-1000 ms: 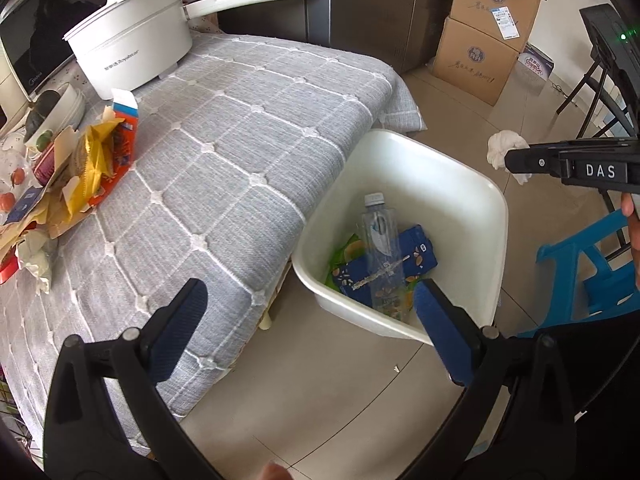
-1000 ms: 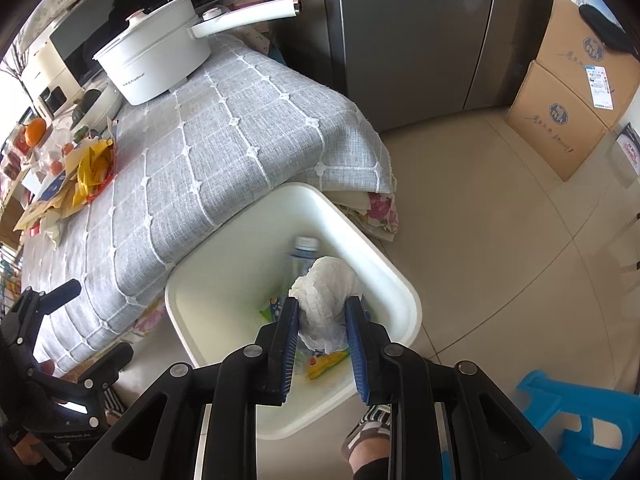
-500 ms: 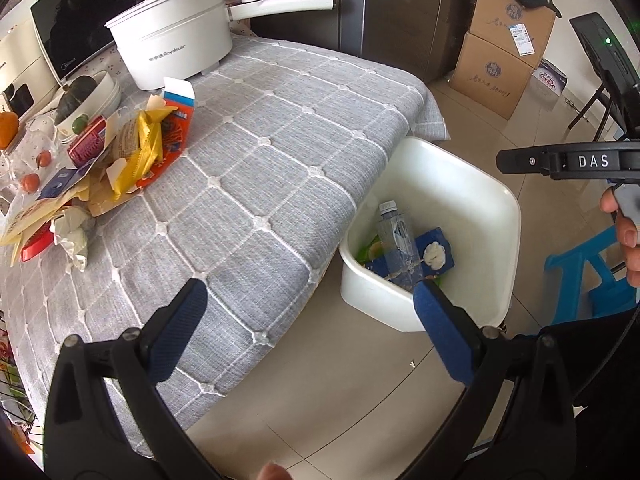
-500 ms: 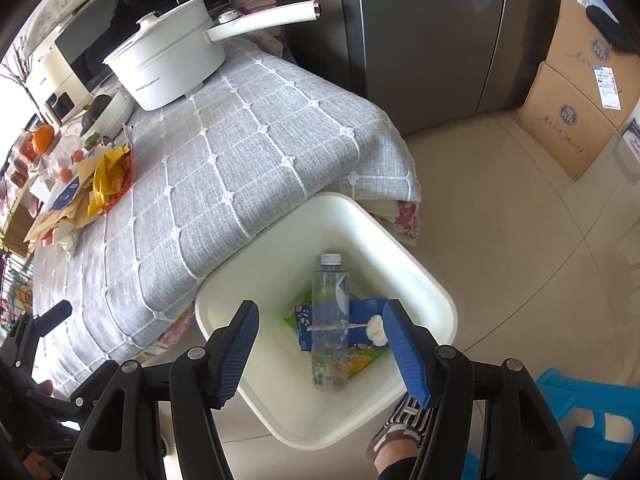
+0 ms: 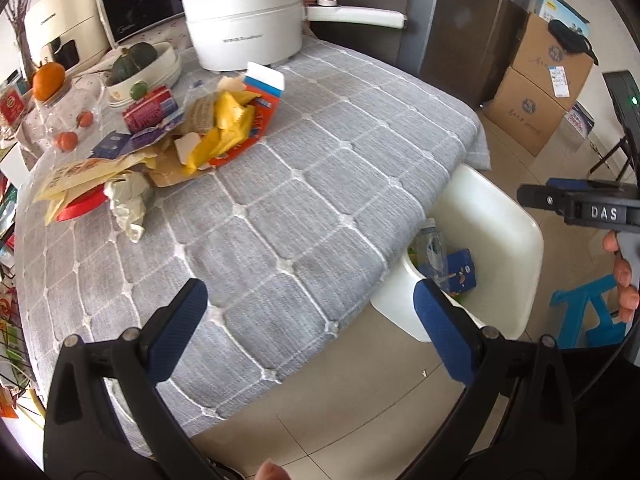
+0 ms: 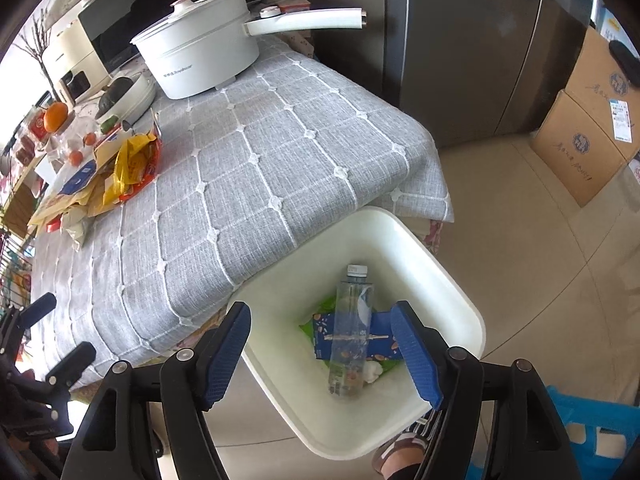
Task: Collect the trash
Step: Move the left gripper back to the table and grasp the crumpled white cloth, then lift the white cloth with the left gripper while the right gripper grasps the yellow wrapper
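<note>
A white bin (image 6: 452, 292) stands on the floor beside the table. It holds a clear plastic bottle (image 6: 350, 332), a blue carton (image 6: 380, 340), a green wrapper and a white crumpled tissue (image 6: 373, 372). My right gripper (image 6: 320, 354) is open and empty above the bin. My left gripper (image 5: 308, 320) is open and empty above the table's near edge. A trash pile lies on the table's left: yellow wrappers (image 5: 226, 132), an orange carton (image 5: 260, 104), crumpled paper (image 5: 128, 200). The pile also shows in the right wrist view (image 6: 124, 164).
A grey quilted cloth (image 5: 320, 184) covers the table. A white pot (image 5: 244, 16) with a long handle, a microwave, a bowl with a squash (image 5: 136, 64) and fruit stand at the back. Cardboard boxes (image 5: 540, 80) and a blue stool (image 5: 588, 312) are on the floor.
My right gripper opened and dropped the white tissue into the bin. My left gripper swung left, from over the bin toward the table and the trash pile.
</note>
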Available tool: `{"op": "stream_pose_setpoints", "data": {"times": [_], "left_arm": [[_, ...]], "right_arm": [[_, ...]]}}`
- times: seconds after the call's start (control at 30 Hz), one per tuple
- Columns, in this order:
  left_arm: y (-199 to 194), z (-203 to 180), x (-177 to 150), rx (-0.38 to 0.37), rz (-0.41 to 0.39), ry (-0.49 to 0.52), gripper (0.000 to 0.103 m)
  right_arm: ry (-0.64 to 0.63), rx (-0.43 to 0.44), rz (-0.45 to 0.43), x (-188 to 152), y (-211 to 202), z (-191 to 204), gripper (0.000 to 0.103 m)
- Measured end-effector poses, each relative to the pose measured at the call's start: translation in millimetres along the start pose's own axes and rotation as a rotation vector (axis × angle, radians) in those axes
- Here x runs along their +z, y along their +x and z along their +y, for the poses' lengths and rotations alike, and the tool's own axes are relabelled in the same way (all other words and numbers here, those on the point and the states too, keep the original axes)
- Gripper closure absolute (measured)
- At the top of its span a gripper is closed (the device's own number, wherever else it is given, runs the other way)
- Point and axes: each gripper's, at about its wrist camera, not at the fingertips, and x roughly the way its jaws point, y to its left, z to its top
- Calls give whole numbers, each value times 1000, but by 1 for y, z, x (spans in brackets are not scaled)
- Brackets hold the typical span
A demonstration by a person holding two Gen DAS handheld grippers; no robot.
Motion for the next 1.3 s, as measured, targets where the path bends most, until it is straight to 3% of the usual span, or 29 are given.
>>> {"op": "stream_pose_setpoints", "data": {"times": [0.27,0.4,0.47,0.7,0.83,1.07,1.3], "left_arm": [[18,83,15,180,-121,-215,1],[40,120,19,210,-148,-365,1],[51,133,21,197,-157,-414,8],[81,152,31,211,-157,-422,29],[87,154,30,178,-135,-418,63],[64,150,19,115,-99,-393,69],[15,149,-7,27,-97,-367,69]], "right_arm": [[-27,21,2,8,8,31,27],[-21,44,7,15,12,42,27],[-16,56,12,18,14,47,27],[0,73,30,29,23,59,27],[0,82,29,33,24,63,27],[-12,75,16,36,25,73,27],[-13,92,-13,45,33,99,27]]}}
